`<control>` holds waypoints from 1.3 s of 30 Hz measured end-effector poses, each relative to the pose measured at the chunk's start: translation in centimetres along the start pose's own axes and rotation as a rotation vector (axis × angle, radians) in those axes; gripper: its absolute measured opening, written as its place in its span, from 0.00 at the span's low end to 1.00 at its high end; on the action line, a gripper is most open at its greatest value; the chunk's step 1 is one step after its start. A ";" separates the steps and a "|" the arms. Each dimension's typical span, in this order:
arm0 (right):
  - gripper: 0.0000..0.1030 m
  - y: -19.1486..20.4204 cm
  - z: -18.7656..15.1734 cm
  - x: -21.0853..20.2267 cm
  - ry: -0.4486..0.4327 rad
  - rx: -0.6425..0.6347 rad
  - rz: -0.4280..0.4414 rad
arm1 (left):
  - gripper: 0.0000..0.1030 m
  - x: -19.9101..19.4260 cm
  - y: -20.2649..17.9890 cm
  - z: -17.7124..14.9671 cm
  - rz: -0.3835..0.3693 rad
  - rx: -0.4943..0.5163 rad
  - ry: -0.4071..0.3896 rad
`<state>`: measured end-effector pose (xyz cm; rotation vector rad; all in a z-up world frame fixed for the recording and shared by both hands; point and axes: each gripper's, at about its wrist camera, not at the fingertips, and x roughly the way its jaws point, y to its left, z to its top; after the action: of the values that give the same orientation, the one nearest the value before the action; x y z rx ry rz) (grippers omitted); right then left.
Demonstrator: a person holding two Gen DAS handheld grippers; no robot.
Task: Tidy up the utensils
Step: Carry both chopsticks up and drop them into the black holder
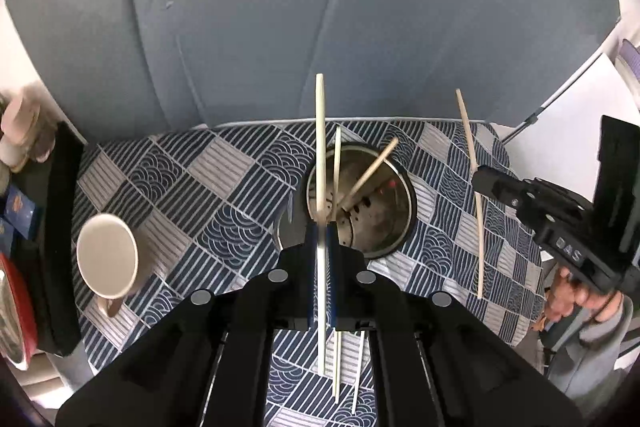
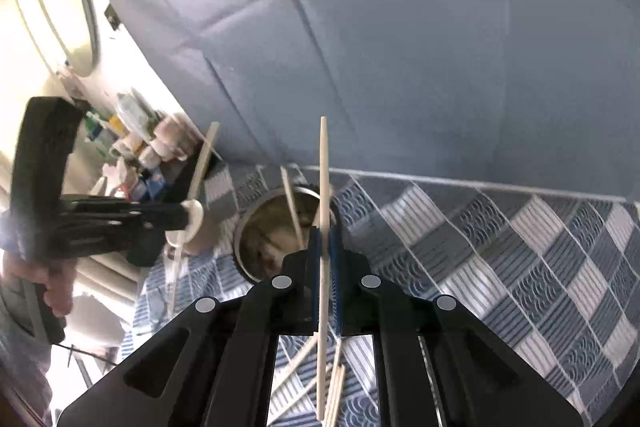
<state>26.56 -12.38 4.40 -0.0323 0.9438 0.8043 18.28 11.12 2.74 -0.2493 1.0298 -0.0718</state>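
Note:
My left gripper is shut on a pale wooden chopstick held upright just in front of the round metal holder. Two chopsticks lean inside the holder. My right gripper is shut on another chopstick, upright near the same holder, which has a chopstick in it. The right gripper and its chopstick show at the right of the left wrist view. The left gripper and its chopstick show at the left of the right wrist view. Loose chopsticks lie on the cloth below.
A blue and white patterned cloth covers the table. A cream mug stands left of the holder. A black tray and clutter sit at the far left. A grey padded wall rises behind the table.

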 end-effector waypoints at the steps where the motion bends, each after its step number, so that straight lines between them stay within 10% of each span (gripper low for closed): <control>1: 0.05 0.3 0.6 0.1 -0.005 -0.007 0.007 | 0.05 0.2 -0.3 0.6 0.015 0.006 -0.003; 22: 0.05 -0.1 6.2 4.3 -0.173 0.065 0.141 | 0.05 2.9 -0.6 5.0 -0.072 -0.004 -0.196; 39: 0.05 -1.2 2.3 6.7 -0.289 0.086 0.109 | 0.05 6.2 0.9 3.0 -0.016 -0.010 -0.130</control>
<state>31.12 -8.34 0.53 0.2072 0.7095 0.8419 23.96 11.39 -1.19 -0.2680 0.8995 -0.0639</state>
